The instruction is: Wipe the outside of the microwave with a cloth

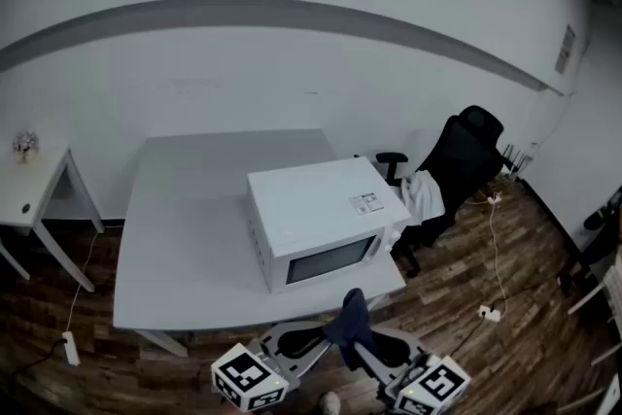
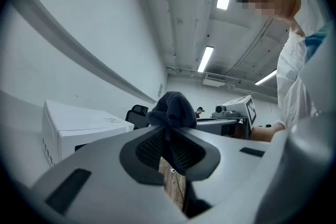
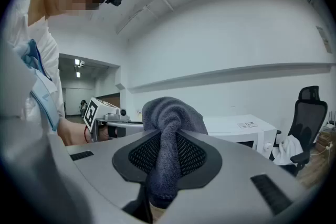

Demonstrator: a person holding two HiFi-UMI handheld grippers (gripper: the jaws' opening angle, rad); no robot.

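Observation:
A white microwave (image 1: 321, 219) stands on the grey table (image 1: 185, 258), door facing me. Below the table's front edge, a dark blue cloth (image 1: 350, 321) hangs bunched between my two grippers, which point toward each other. The left gripper (image 1: 326, 342) is shut on one part of the cloth (image 2: 173, 110), and the right gripper (image 1: 374, 347) is shut on another part of the cloth (image 3: 170, 118). In the left gripper view the microwave (image 2: 79, 126) lies to the left; in the right gripper view the microwave (image 3: 247, 131) lies to the right. Both grippers are short of the microwave.
A black office chair (image 1: 462, 165) with a white garment (image 1: 425, 194) over it stands right of the table. A small white side table (image 1: 29, 190) sits at the far left. A power strip (image 1: 68, 345) and cables lie on the wooden floor.

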